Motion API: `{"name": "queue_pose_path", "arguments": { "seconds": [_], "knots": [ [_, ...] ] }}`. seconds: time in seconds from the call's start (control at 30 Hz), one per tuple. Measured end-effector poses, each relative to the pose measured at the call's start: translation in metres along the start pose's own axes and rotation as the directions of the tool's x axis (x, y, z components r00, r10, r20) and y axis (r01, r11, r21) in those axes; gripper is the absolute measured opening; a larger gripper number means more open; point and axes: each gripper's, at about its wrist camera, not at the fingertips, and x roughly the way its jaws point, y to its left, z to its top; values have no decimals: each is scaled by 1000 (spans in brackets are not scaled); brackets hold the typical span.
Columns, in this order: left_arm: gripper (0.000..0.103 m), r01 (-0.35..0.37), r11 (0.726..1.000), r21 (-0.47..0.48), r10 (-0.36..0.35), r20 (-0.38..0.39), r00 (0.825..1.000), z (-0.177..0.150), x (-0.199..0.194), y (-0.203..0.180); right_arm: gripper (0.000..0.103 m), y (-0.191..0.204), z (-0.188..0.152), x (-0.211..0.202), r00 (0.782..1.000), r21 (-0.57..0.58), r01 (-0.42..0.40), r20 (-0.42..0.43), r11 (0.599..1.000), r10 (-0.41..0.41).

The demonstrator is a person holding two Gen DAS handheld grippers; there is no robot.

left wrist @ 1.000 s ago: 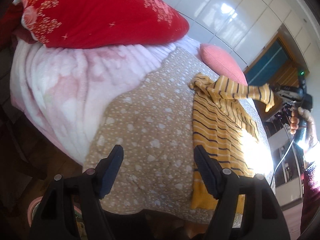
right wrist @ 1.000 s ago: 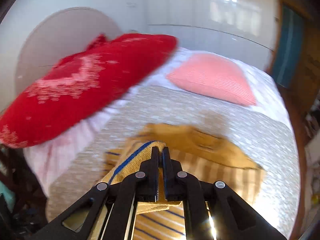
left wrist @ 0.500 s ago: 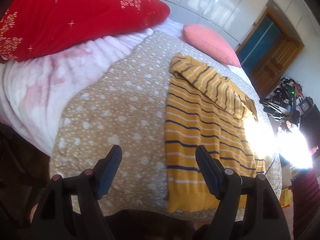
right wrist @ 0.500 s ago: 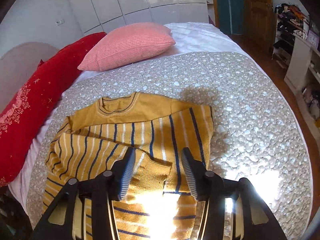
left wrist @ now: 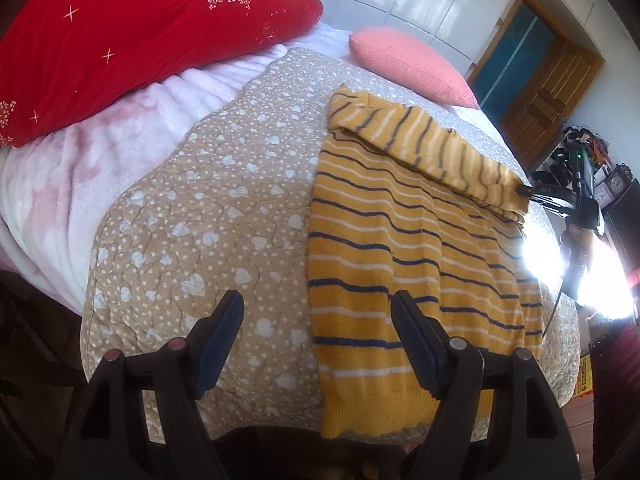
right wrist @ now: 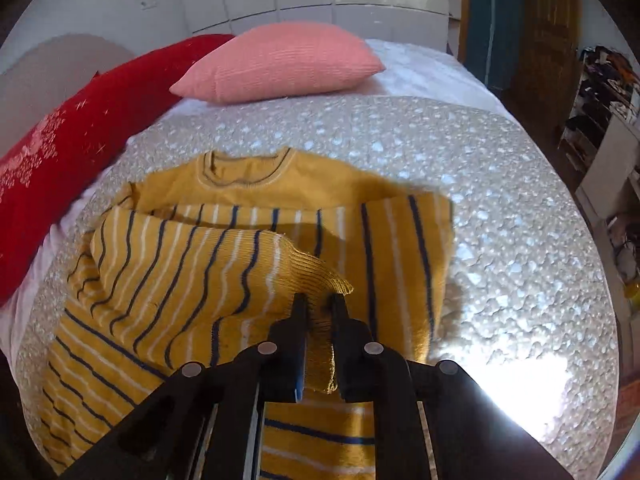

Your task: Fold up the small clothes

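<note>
A small yellow sweater with navy and white stripes [left wrist: 400, 248] lies flat on a beige heart-print quilt [left wrist: 208, 216]. One sleeve [left wrist: 424, 144] is folded across its chest. My right gripper [right wrist: 318, 304] is shut on that sleeve's ribbed cuff [right wrist: 316, 276], over the sweater's body [right wrist: 384, 248]; it also shows in the left wrist view [left wrist: 524, 191] at the cuff end. My left gripper [left wrist: 318, 312] is open and empty, hovering above the sweater's hem at the near edge of the bed.
A red pillow [left wrist: 132, 28] and a pink pillow [left wrist: 408, 64] lie at the head of the bed, with a pink fleece blanket [left wrist: 80, 160] on the left. A wooden door [left wrist: 548, 96] and cluttered shelves [right wrist: 600, 120] stand beyond the bed. Bright sun glare [right wrist: 516, 396] falls on the quilt.
My right gripper was shut on the sleeve, opened half a second ago, and is now shut on the cuff again. My left gripper has dropped closer to the hem.
</note>
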Motion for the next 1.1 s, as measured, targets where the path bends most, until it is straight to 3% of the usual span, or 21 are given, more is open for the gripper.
{"name": "queue_pose_path", "arguments": {
  "seconds": [0.07, 0.13, 0.2, 0.27, 0.33, 0.5, 0.6, 0.7, 0.8, 0.87, 0.97, 1.1],
  "knots": [
    [75, 7, 1000, -4, -7, -1, 1000, 1, 5, -1, 18, -12, 4, 7, 995, -2, 94, -14, 996, -94],
    [75, 10, 1000, 0, -10, -6, 1000, 1, 12, -3, 19, -23, 0, 19, 992, 12, 108, -68, 994, -107],
    [75, 19, 1000, 11, -19, -24, 1000, 0, 21, -5, 24, -33, -12, 13, 997, 63, 53, -59, 997, -50],
    [75, 24, 1000, 21, -23, -42, 999, -1, 30, -7, 50, -41, -30, -7, 1000, 133, 2, -14, 991, 0],
    [75, 50, 998, 24, -48, -65, 997, -2, 42, -8, 61, -53, -52, -26, 998, 202, -67, 32, 977, 62],
    [79, 93, 996, 15, -92, -83, 992, -5, 61, -11, 61, -83, -128, -51, 973, 363, -228, 51, 903, 225],
    [79, 157, 988, 14, -155, -87, 984, -5, 61, -16, 61, -91, -174, -54, 931, 462, -350, 77, 815, 356],
    [70, 263, 965, 3, -260, -127, 957, -8, 61, -21, 62, -85, -206, -66, 879, 493, -462, 147, 737, 453],
    [61, 293, 956, 11, -288, -151, 946, -16, 61, -28, 61, -73, -227, -71, 790, 512, -585, 186, 629, 584],
    [58, 332, 943, 6, -327, -163, 931, -23, 58, -31, 61, -62, -236, -76, 751, 497, -630, 195, 597, 630],
    [58, 377, 926, -13, -373, -180, 910, -35, 56, -32, 61, -45, -248, -80, 728, 482, -654, 189, 583, 660],
    [58, 391, 920, -19, -386, -199, 901, -49, 60, -35, 61, -25, -267, -78, 699, 495, -674, 185, 549, 691]
  ]
}}
